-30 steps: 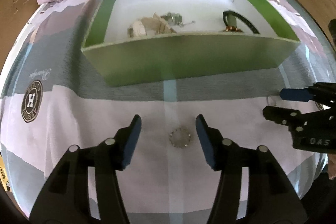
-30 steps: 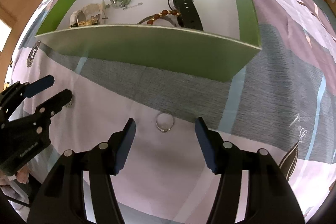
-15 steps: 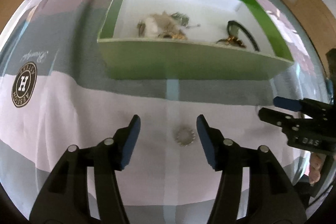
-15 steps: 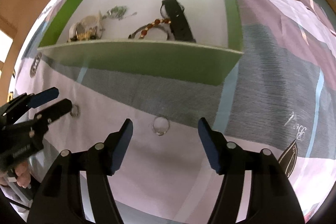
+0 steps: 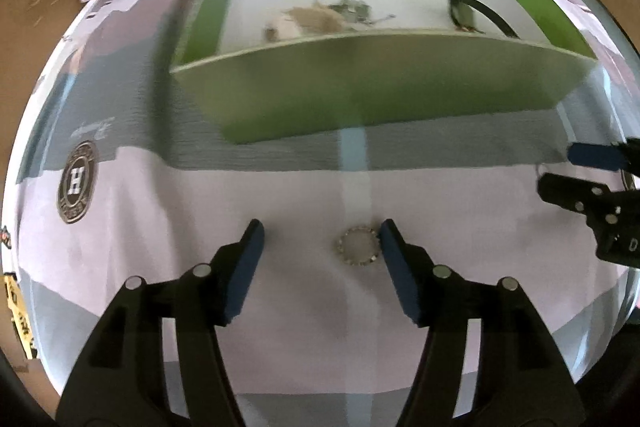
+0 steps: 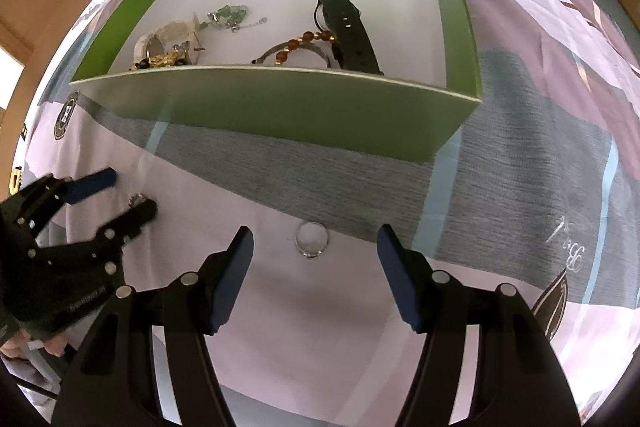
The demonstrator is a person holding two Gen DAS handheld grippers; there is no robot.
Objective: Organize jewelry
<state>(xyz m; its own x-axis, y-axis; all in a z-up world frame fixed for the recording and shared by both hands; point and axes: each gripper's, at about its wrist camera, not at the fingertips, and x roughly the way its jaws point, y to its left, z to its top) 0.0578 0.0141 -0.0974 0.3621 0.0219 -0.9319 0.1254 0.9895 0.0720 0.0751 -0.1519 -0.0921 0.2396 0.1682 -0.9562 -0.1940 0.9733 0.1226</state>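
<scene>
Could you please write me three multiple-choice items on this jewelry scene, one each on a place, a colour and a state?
1. Where does the plain ring lie?
A in the box
B on the bedsheet between the right gripper's fingers
C on the pillow

2. What colour are the box's outer walls?
A green
B red
C black

3. How is the left gripper?
A shut on a watch
B open, beaded ring between its fingers
C shut, empty

Answers: 1 B, it rests on cloth before the box; 2 A, the walls are green; 3 B, the fingers are apart.
</scene>
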